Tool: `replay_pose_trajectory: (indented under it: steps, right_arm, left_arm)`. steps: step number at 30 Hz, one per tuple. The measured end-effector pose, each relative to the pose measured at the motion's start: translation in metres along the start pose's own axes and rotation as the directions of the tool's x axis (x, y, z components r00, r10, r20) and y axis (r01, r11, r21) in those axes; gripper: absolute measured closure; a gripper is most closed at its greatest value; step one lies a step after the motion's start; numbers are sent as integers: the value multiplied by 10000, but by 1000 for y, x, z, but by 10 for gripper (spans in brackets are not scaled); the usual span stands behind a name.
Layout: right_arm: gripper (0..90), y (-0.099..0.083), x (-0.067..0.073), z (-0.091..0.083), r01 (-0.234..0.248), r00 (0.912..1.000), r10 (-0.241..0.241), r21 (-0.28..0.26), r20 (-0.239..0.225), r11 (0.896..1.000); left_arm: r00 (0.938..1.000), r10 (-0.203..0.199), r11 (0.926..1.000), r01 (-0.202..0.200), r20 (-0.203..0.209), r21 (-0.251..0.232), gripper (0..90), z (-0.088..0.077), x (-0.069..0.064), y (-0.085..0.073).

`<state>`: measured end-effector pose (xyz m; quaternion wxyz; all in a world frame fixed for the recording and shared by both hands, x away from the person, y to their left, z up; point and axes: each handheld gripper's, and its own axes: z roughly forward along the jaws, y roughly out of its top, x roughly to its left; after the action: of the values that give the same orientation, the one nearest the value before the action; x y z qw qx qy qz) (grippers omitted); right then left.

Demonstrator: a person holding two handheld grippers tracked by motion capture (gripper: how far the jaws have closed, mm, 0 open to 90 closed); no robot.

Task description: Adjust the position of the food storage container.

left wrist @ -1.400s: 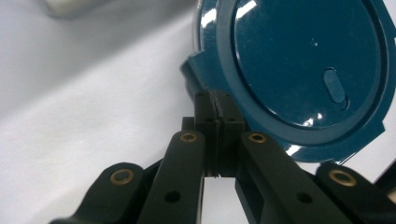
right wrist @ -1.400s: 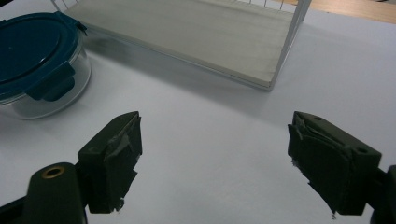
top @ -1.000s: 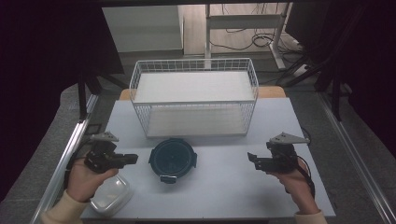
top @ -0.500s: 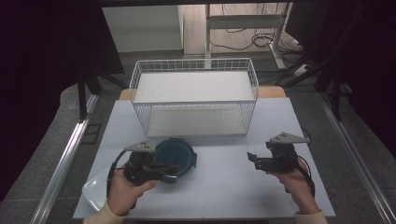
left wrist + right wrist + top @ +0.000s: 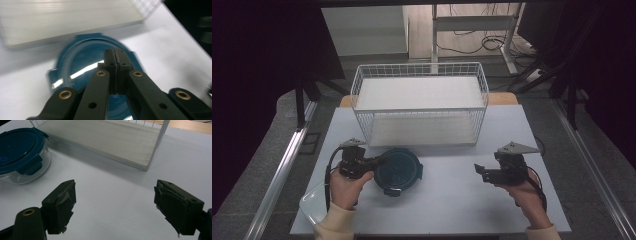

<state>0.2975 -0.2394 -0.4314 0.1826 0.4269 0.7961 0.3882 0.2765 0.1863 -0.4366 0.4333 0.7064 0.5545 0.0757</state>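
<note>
A round glass container with a dark blue clip lid (image 5: 399, 170) stands on the white table in front of a wire basket. My left gripper (image 5: 379, 160) is shut with nothing between its jaws. Its tips hang over the left part of the lid, and I cannot tell whether they touch it. In the left gripper view the closed left gripper (image 5: 116, 53) points over the blue lid (image 5: 82, 57). My right gripper (image 5: 479, 170) stands open and empty to the right of the container. The right gripper view has the right gripper (image 5: 117, 202) spread wide over bare table, with the container (image 5: 20, 152) at upper left.
A white wire basket (image 5: 419, 110) with a pale board floor stands behind the container; its corner wire (image 5: 159, 145) is ahead of the right gripper. A clear lidless tub (image 5: 312, 205) lies at the table's front left corner beside the left forearm. Dark floor lies beyond the table edges.
My left hand has moved right from above the clear tub to the blue lid, leaving the tub uncovered at the front left. The right gripper has stayed put.
</note>
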Motion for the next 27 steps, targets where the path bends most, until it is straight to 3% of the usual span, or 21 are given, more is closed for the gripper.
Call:
replay_pose_trajectory:
  steps: [1, 2, 4, 5, 9, 11, 12, 13, 14, 15, 22, 24, 25, 27]
  right_arm:
    - [177, 0, 1, 0, 21, 10000, -21, 22, -17, 10000]
    - [177, 0, 1, 0, 21, 10000, -21, 22, -17, 10000]
    - [177, -1, 3, 2, 53, 10000, -52, 61, -77, 10000]
    - [177, -1, 3, 3, 64, 9999, -63, 87, -108, 9999]
    - [177, -1, 3, 5, 64, 9999, -63, 122, -145, 9999]
    - [177, -2, 3, 6, 68, 9999, -65, 138, -158, 9999]
    - [177, -2, 3, 7, 71, 9998, -69, 149, -176, 9999]
    - [177, -2, 3, 7, 75, 9998, -72, 165, -186, 9998]
    - [177, -2, 3, 7, 96, 9998, -93, 170, -184, 9998]
    - [177, -2, 4, 8, 135, 9997, -132, 179, -182, 9997]
    - [177, -3, 3, 8, 136, 9998, -133, 210, -165, 9997]
    - [177, -3, 2, 8, 133, 9998, -130, 225, -148, 9997]
    - [177, -3, 2, 8, 126, 9998, -122, 226, -135, 9997]
    - [177, -3, 2, 8, 123, 9999, -121, 214, -116, 9997]
  left_arm:
    - [9991, -165, 9999, 164, -382, -36, 895, 2, 4, -1]
    - [9991, -165, 9999, 164, -382, -36, 896, 2, 4, -1]
    - [9911, -492, 9988, 481, -1241, -116, 896, 7, 13, -2]
    - [9879, -523, 9986, 515, -1457, -94, 895, 8, 15, -2]
    - [9679, -607, 9976, 670, -2439, 180, 895, 16, 23, -3]
    - [9526, -436, 9966, 627, -3011, 542, 896, 23, 24, -5]
    - [9526, -436, 9966, 627, -3011, 542, 895, 23, 24, -5]
    - [9430, -312, 9945, 624, -3313, 840, 895, 28, 25, -7]
    - [9430, -312, 9945, 624, -3313, 840, 895, 28, 25, -7]
    - [9353, -185, 9931, 581, -3534, 1016, 895, 30, 25, -9]
    - [9372, -294, 9861, 841, -3475, 1432, 896, 37, 30, -12]
    - [9398, -342, 9848, 897, -3399, 1489, 897, 39, 32, -14]
    - [9448, -529, 9833, 1057, -3233, 1479, 898, 38, 34, -14]
    - [9460, -655, 9833, 1153, -3174, 1408, 899, 37, 35, -15]
